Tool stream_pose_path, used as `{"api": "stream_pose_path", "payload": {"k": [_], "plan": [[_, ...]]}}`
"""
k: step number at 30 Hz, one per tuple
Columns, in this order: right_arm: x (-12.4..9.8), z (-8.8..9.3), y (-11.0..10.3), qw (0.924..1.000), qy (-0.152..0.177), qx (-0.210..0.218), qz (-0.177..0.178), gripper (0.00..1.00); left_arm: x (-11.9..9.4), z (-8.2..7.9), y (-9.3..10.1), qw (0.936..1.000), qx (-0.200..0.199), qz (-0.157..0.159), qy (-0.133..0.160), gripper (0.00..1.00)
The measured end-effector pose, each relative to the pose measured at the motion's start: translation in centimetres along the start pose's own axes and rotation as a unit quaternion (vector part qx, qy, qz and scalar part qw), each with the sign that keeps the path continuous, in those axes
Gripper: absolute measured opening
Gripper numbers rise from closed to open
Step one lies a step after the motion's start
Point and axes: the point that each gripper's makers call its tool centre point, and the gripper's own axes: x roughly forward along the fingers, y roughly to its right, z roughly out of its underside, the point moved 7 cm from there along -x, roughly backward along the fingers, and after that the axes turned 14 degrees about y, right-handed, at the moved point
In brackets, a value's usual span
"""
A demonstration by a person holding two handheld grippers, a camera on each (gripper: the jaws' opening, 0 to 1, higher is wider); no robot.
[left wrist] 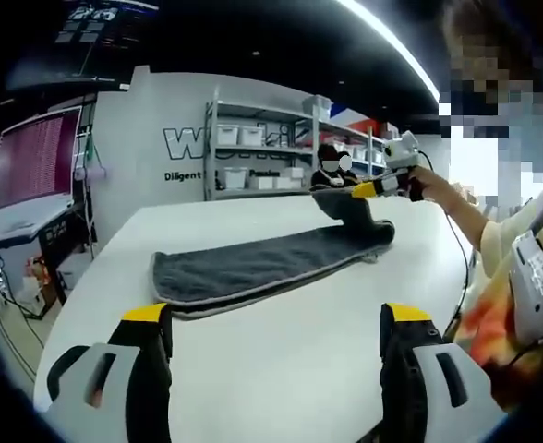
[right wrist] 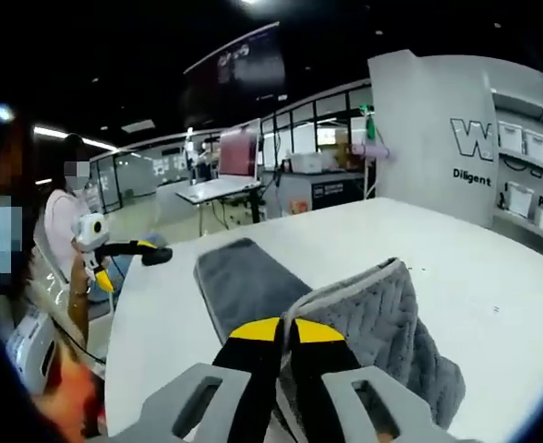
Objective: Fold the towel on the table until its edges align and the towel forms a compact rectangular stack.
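My left claw [left wrist: 276, 337] hangs wide open, short of the long grey quilted towel [left wrist: 253, 268] on the white tabletop [left wrist: 299, 369]. My right claw [right wrist: 281, 334] is pinched on the towel's far end, lifted. Mid-fold, I reckon; next is carrying that end over to the near edge.

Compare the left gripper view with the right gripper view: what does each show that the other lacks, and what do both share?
Left gripper view alone: the towel at full length, folded lengthwise, and shelves of bins.

Right gripper view alone: the right gripper shut on a raised towel end, seen close up, and another table across the room.

Both: the grey towel on the white table, each with the other gripper, the left gripper open.
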Motion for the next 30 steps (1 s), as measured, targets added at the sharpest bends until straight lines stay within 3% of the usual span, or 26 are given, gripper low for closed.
{"api": "stream_pose_path", "payload": {"k": [14, 25, 28, 30], "plan": [[4.3, -0.4, -1.9, 0.9988, -0.010, -0.012, -0.046, 0.00, -0.1, -0.4, 0.3, 1.0000, 0.003, 0.004, 0.002, 0.91], [6.2, 2.3, -1.8, 0.9974, -0.044, 0.002, -0.056, 0.03, -0.1, -0.4, 0.5, 0.9999, 0.012, 0.006, -0.008, 0.92], [6.0, 2.5, -1.8, 0.9972, -0.049, 0.002, -0.056, 0.07, 0.0, -0.4, 0.5, 0.9999, 0.012, 0.005, -0.007, 0.92], [5.9, 2.5, -1.8, 0.9970, -0.050, 0.001, -0.058, 0.18, 0.2, -0.3, 0.5, 0.9999, 0.013, 0.005, -0.011, 0.92]]}}
